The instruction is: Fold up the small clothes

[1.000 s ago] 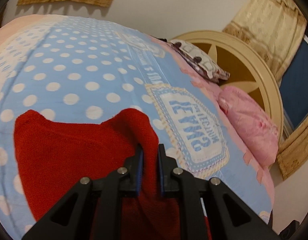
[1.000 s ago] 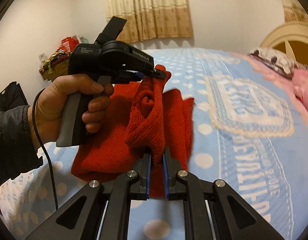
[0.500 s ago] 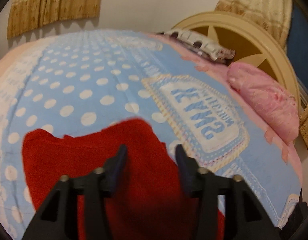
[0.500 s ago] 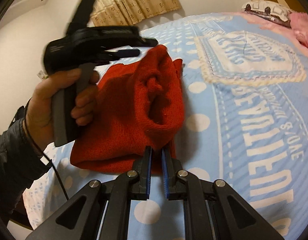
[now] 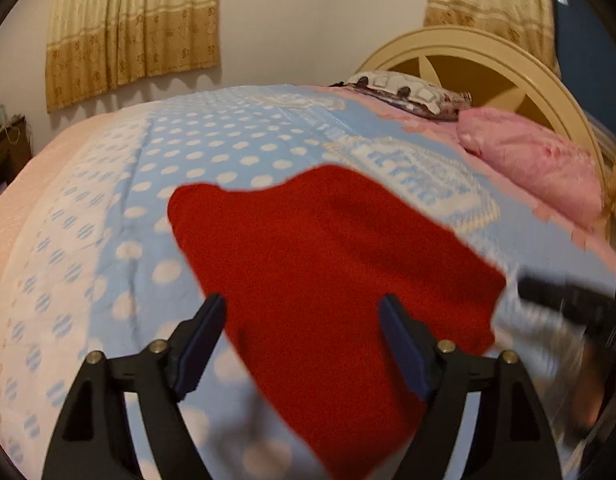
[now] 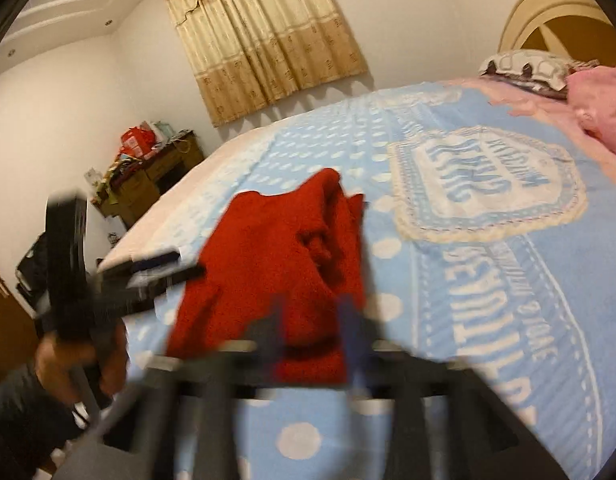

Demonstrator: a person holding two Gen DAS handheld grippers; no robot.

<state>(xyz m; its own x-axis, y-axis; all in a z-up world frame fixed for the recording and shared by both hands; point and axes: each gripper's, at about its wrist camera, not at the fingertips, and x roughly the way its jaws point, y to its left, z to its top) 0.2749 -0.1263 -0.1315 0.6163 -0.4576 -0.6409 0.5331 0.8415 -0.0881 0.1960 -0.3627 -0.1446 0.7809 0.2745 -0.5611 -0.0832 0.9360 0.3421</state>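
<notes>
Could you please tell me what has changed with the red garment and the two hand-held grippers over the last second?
Both let go. The left hand-held gripper, shut on the red garment a second ago, now stands wide open and has drawn back. The right hand-held gripper, blurred by motion, has opened too. The garment has dropped flatter onto the blue dotted bedspread. The pink pillow is unchanged.

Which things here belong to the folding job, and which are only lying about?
Job: red sweater, left gripper, right gripper, bedspread it lies on.

Lying about: pink pillow, patterned pillow, cluttered desk.
</notes>
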